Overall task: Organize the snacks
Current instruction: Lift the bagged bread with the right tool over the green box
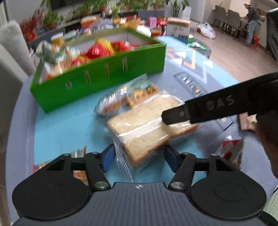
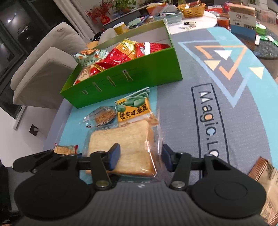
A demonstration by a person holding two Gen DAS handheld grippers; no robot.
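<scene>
A bagged slice of bread [image 1: 147,126] lies on the blue mat in front of a green box [image 1: 104,76] that holds several red and yellow snack packs. My left gripper [image 1: 139,160] is open, its blue pads on either side of the bag's near corner. My right gripper [image 2: 140,157] is open around the same bread bag [image 2: 125,147]; its finger [image 1: 208,109] reaches across the bread in the left wrist view. Behind the bread lie a yellow-green snack packet [image 2: 133,107] and a small clear-wrapped cake [image 2: 104,116]. The green box [image 2: 125,83] also shows in the right wrist view.
A red-white snack [image 1: 229,149] lies to the right, a brown packet [image 2: 265,180] at the right edge, another small pack [image 2: 65,149] on the left. Grey chairs [image 2: 43,69] stand beyond the table's left edge. Cluttered tables with a yellow basket [image 2: 192,8] sit behind.
</scene>
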